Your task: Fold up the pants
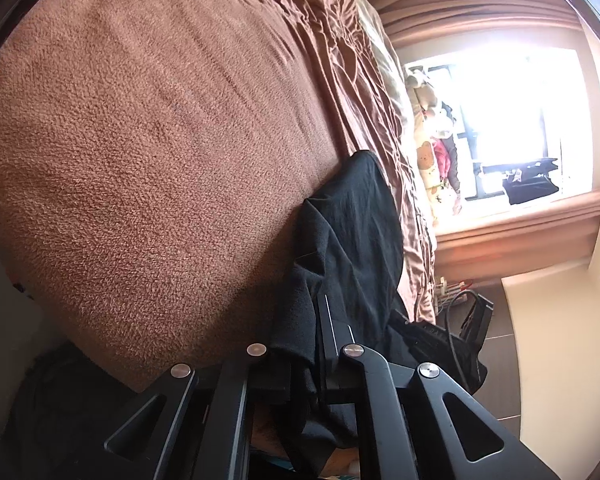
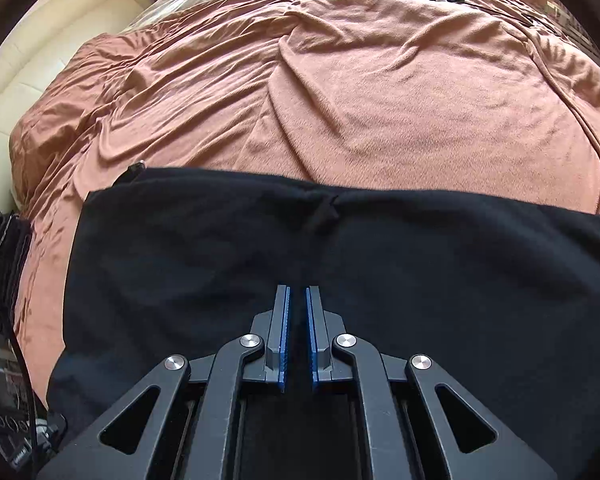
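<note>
Black pants (image 2: 340, 248) lie spread flat on a brown blanket (image 2: 340, 100) on the bed. My right gripper (image 2: 298, 292) hovers just over the middle of the pants. Its blue-padded jaws stand a narrow gap apart and hold nothing. In the left wrist view, which is rolled sideways, my left gripper (image 1: 316, 308) is shut on a bunched fold of the black pants (image 1: 352, 216), and the cloth hangs over and hides most of its fingers.
The brown blanket (image 1: 140, 140) fills the left wrist view. A bright window (image 1: 512, 120) with hanging clothes (image 1: 432, 148) is at the right. A cream headboard (image 2: 40, 60) is at the far left. Dark gear and a cable (image 2: 4, 280) sit off the bed's left edge.
</note>
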`<state>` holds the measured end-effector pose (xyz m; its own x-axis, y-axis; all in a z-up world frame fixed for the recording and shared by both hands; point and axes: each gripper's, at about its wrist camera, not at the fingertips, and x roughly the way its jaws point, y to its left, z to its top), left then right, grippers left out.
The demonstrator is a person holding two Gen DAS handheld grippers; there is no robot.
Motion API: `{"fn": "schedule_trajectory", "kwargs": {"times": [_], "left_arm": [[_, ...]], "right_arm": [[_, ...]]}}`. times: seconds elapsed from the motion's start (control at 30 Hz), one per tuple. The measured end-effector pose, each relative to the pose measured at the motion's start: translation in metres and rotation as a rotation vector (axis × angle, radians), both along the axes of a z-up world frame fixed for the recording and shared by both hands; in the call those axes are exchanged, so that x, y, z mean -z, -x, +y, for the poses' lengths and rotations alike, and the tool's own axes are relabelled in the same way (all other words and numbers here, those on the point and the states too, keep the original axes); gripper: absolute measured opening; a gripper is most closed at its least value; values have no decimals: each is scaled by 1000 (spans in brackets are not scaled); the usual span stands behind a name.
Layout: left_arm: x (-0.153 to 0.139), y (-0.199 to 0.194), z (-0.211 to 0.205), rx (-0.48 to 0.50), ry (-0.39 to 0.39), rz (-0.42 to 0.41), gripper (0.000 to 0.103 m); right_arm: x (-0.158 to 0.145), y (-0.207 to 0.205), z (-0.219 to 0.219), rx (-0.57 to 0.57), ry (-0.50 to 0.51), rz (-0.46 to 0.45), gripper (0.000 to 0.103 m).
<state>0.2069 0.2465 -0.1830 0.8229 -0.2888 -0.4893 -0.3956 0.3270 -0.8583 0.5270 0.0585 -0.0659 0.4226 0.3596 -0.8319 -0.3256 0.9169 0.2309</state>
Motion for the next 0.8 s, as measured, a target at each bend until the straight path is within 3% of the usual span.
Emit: {"fn": "schedule_trajectory", "kwargs": {"times": [0.8], "left_arm": [[-89,-29,-36,110,-143,-155,7]], "right_arm": [[14,139,-59,-124,-149,6,5]]}}
